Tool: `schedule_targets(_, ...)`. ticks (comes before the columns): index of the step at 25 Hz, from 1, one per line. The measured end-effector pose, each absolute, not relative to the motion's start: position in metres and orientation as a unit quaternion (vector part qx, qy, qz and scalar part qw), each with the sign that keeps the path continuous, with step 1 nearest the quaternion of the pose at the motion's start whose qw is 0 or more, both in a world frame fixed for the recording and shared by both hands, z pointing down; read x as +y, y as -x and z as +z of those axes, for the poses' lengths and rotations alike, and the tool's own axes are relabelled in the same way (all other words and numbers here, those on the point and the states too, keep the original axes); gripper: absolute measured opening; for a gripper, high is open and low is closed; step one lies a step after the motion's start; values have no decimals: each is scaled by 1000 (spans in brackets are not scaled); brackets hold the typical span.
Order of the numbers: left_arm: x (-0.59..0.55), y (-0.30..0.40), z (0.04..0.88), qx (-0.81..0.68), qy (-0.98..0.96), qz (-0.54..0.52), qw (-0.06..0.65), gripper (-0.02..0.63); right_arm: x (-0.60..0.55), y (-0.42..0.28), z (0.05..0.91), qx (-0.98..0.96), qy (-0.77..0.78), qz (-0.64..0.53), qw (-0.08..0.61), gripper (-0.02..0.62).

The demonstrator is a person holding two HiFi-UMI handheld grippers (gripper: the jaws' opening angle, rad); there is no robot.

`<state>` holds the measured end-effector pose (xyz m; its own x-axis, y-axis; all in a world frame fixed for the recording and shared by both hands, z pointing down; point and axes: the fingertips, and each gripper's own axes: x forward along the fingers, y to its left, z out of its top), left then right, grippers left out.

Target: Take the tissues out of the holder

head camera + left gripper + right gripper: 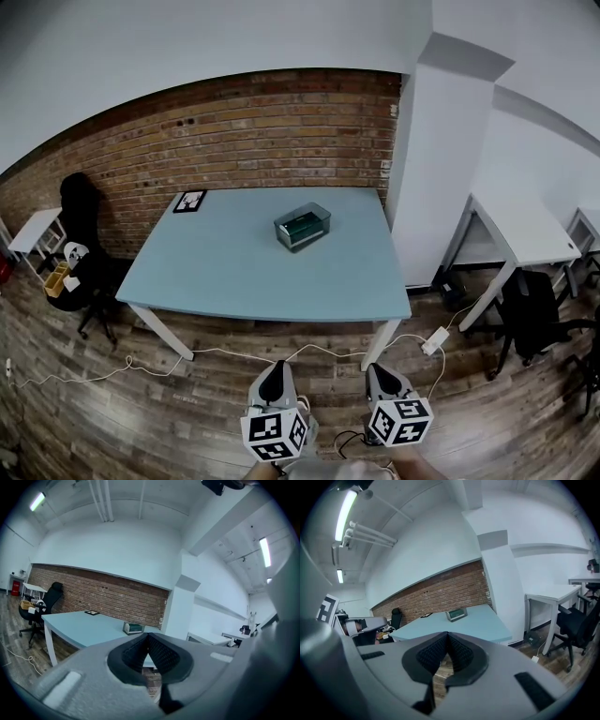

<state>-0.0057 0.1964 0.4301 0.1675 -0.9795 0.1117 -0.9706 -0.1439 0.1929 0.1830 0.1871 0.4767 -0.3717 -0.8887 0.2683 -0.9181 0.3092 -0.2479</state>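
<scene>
The tissue holder (302, 226) sits on the far right part of the blue surface (216, 277), well away from the left claw (148, 637) and right claw (447, 636), both clenched on nothing. Something green shows through its clear walls; no sheet can be made out. Tissues are likely light, soft and easily torn, so pinch the top sheet at the opening.

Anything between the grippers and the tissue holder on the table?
Nothing visible. The left gripper and right gripper, both shut and empty, are short of the table, whose top before the tissue holder is bare. Only a white cable lies on the floor between.
</scene>
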Motion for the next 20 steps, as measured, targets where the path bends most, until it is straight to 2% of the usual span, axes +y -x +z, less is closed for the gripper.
schedule_targets(20, 47, 36, 415, -638, -763, -12, 102, 8, 41, -139, 465, -821, -540, 184, 27, 5)
